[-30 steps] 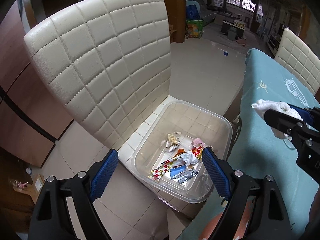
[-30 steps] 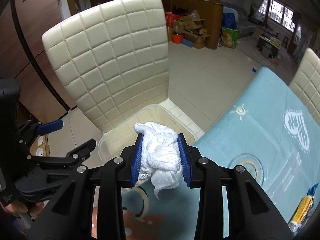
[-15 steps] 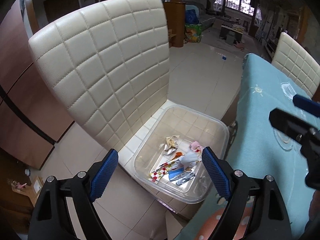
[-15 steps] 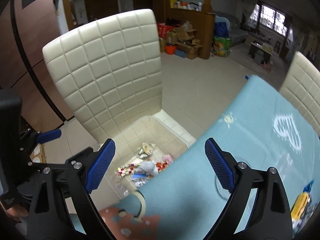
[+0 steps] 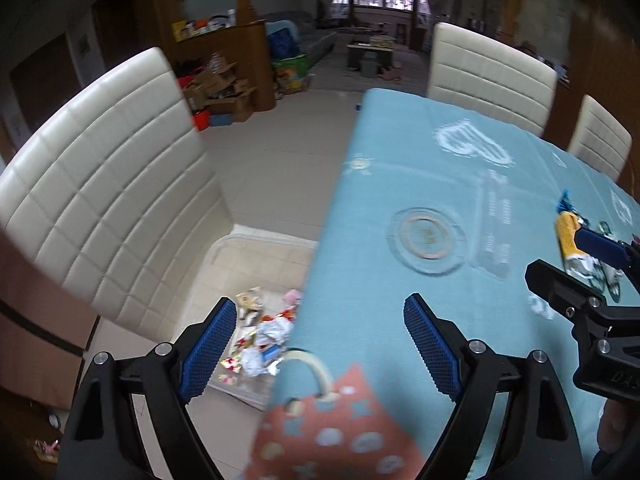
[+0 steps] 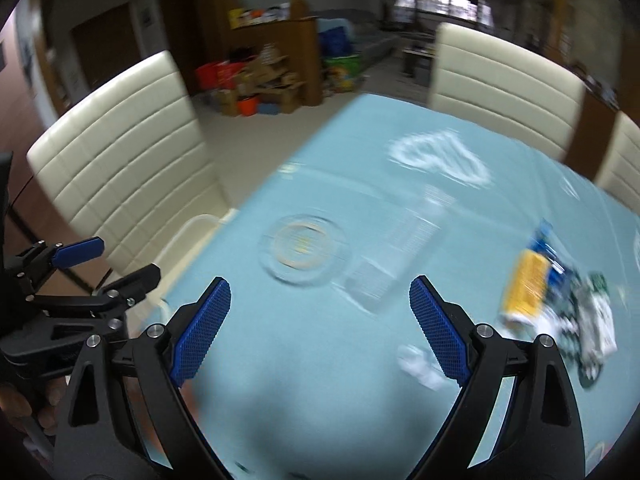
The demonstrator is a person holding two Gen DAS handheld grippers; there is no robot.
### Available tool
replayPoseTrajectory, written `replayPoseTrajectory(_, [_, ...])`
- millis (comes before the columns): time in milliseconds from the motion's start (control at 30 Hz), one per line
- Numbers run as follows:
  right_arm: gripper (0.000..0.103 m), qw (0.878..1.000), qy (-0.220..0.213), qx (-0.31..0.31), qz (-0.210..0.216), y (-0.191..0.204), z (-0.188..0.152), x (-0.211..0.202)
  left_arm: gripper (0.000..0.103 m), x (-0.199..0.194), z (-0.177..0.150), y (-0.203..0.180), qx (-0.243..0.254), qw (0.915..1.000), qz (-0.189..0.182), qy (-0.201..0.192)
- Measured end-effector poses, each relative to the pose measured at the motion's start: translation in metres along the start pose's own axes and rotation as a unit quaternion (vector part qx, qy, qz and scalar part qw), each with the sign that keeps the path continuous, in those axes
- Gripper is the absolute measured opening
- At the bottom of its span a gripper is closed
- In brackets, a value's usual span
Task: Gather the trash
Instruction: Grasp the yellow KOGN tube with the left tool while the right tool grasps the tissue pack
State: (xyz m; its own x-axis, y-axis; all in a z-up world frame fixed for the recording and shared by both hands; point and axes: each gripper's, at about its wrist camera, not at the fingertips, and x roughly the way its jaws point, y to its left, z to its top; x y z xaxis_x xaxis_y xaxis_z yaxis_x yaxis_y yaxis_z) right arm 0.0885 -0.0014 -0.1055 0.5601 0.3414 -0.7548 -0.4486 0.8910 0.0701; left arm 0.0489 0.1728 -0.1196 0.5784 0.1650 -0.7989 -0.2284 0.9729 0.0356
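Observation:
A clear plastic bin (image 5: 224,248) sits on the cream chair seat beside the table and holds several crumpled wrappers and tissue (image 5: 264,336). On the light blue tablecloth lie a yellow wrapper (image 6: 526,288), green-and-white wrappers (image 6: 592,320) and a small white scrap (image 6: 420,364); the yellow wrapper also shows in the left wrist view (image 5: 570,236). My left gripper (image 5: 316,340) is open and empty over the table's edge above the bin. My right gripper (image 6: 320,324) is open and empty over the table, left of the wrappers. Both views are blurred.
A cream quilted chair (image 5: 104,184) stands left of the table. Two more cream chairs (image 5: 488,80) stand at the far side. A pink patterned mat (image 5: 332,432) lies at the near table edge. Boxes (image 5: 216,88) clutter the floor behind.
My right gripper opened and dropped the white tissue wad into the bin. Both grippers then swung right, from over the bin toward the table and its wrappers.

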Motion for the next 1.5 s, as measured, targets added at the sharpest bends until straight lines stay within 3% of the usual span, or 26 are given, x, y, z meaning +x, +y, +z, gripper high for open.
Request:
replayPoseTrajectory(133, [0.090, 0.999, -0.009, 0.034, -0.025, -0.056, -0.022, -0.029, 0.084, -0.006, -0.002, -0.061, 0.016, 0.9992, -0.032, 0.019])
replayPoseTrajectory(400, [0.090, 0.994, -0.004, 0.079, -0.071, -0.153, -0.061, -0.061, 0.084, -0.016, -0.005, -0.173, 0.057, 0.9962, -0.061, 0.026])
replayPoseTrajectory(600, [0.090, 0.992, 0.003, 0.095, -0.084, -0.207, -0.082, -0.068, 0.084, -0.014, -0.007, -0.231, 0.079, 0.9937, -0.069, 0.039])
replayPoseTrajectory(833, [0.090, 0.989, 0.012, 0.119, -0.083, -0.251, -0.091, -0.063, 0.084, -0.009, 0.000, -0.264, 0.091, 0.9927, -0.066, 0.043])
replayPoseTrajectory(1267, [0.087, 0.979, 0.018, 0.169, -0.114, -0.311, -0.103, -0.049, 0.084, 0.016, 0.009, -0.284, 0.099, 0.9916, -0.064, 0.052])
replayPoseTrajectory(1500, [0.086, 0.980, 0.006, 0.170, -0.102, -0.321, -0.086, -0.037, 0.084, 0.038, 0.018, -0.296, 0.113, 0.9895, -0.072, 0.053])
